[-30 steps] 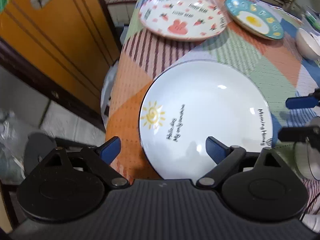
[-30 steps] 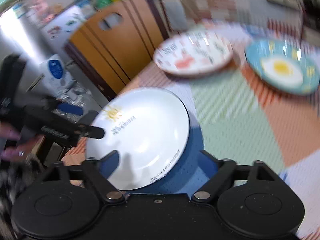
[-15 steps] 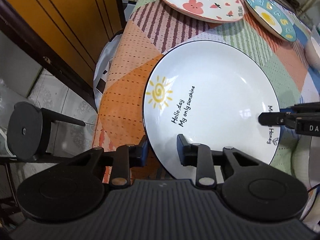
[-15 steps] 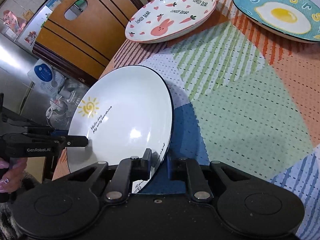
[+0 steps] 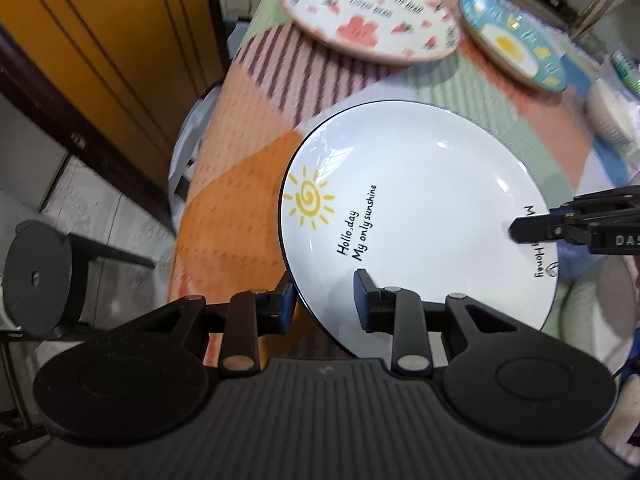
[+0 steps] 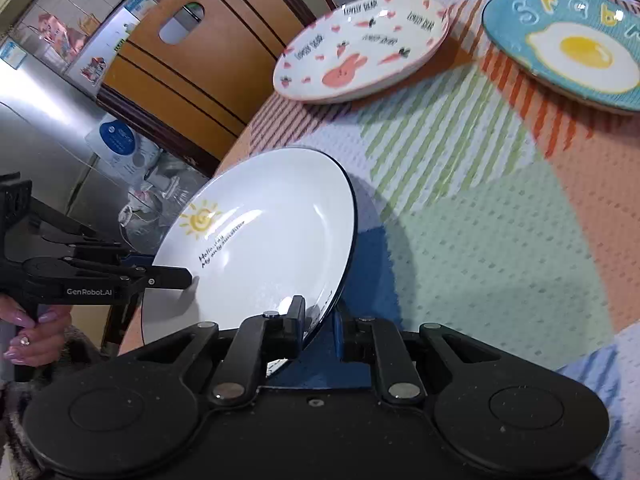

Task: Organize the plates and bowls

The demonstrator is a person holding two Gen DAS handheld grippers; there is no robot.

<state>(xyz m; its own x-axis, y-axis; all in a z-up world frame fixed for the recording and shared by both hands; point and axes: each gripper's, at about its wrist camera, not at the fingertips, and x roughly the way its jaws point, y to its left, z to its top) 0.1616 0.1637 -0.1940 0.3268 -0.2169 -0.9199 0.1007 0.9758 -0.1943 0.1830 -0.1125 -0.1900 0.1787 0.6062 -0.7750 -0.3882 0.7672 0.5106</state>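
Observation:
A white plate with a yellow sun and black lettering (image 5: 420, 208) is held off the patterned tablecloth, tilted; it also shows in the right wrist view (image 6: 260, 248). My left gripper (image 5: 324, 300) is shut on its near rim. My right gripper (image 6: 320, 324) is shut on the opposite rim. The right gripper shows at the plate's right edge in the left wrist view (image 5: 520, 232). The left gripper shows in the right wrist view (image 6: 188, 278). A bunny-and-carrot plate (image 6: 360, 48) and a blue fried-egg plate (image 6: 568, 48) lie farther back on the table.
The table (image 6: 480, 220) has a colourful patchwork cloth. A white bowl (image 5: 612, 112) sits at the far right. An orange wooden chair back (image 6: 192, 60) stands beside the table's left edge. A black round stool (image 5: 36, 280) stands on the floor below.
Both grippers have closed on the white plate's rim. The plate has risen off the cloth and tilted, its shadow now visible beneath it.

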